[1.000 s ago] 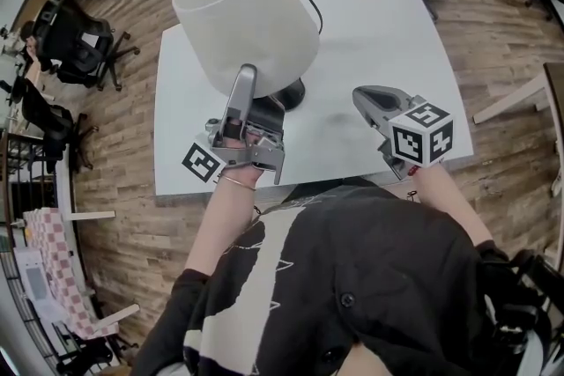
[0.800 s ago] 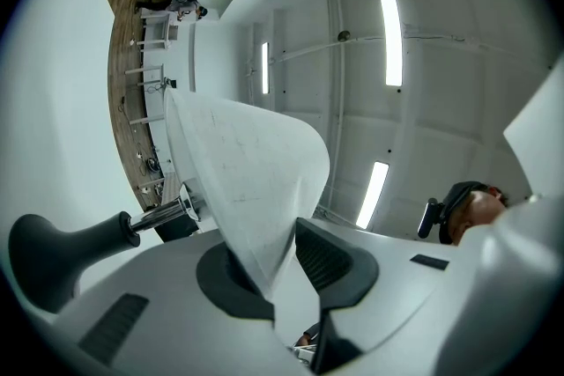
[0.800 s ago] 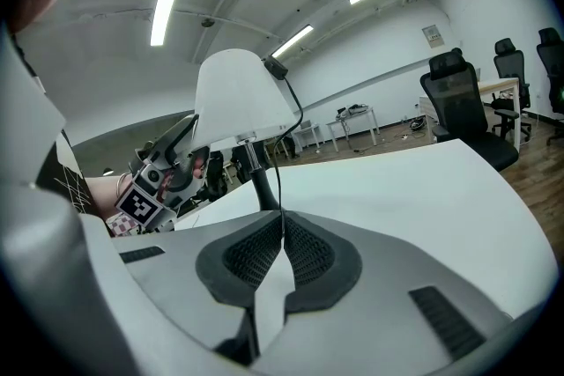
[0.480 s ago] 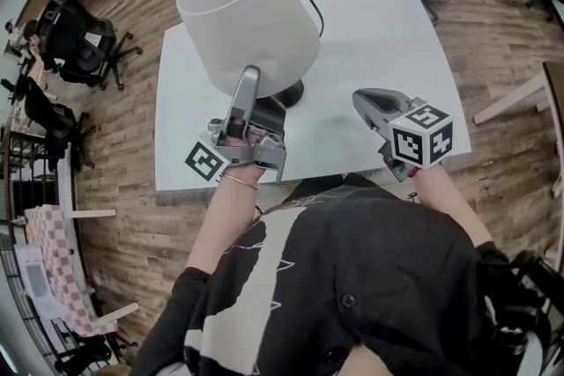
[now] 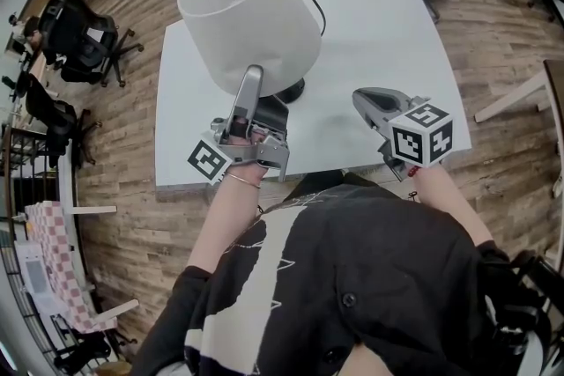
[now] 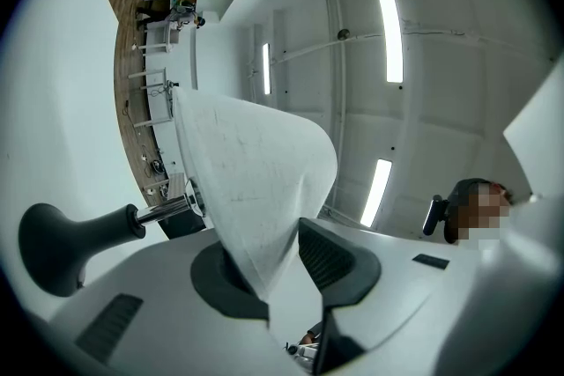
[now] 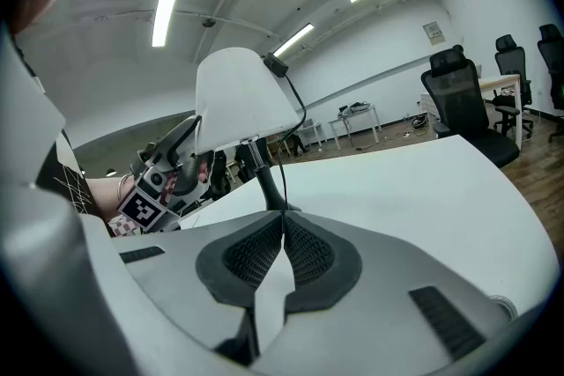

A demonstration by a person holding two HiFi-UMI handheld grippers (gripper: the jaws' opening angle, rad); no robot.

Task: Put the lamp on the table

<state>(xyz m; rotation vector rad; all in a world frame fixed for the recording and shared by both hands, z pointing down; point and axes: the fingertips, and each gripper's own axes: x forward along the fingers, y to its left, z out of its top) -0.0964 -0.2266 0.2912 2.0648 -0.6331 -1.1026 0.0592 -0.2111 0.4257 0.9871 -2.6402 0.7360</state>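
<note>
Nearest the person, the right gripper (image 5: pixel 360 95) hovers to the right of the lamp (image 5: pixel 251 18), well apart from it, its jaws pressed together on nothing. The left gripper (image 5: pixel 250 80) is the nearer one. It tilts upward at the lamp's near side and its jaws have just been opening, with the shade (image 6: pixel 256 180) wall between them and one pad clear of it. Beyond, the lamp stands upright, its base (image 5: pixel 287 91) apparently resting on the table (image 5: pixel 379 31). The clear way out is probably back toward the person.

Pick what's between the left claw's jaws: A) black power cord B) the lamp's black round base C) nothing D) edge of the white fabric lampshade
D: the left gripper view shows the white fabric lampshade edge-first between the jaws of the left claw, which have just been opening.
</note>
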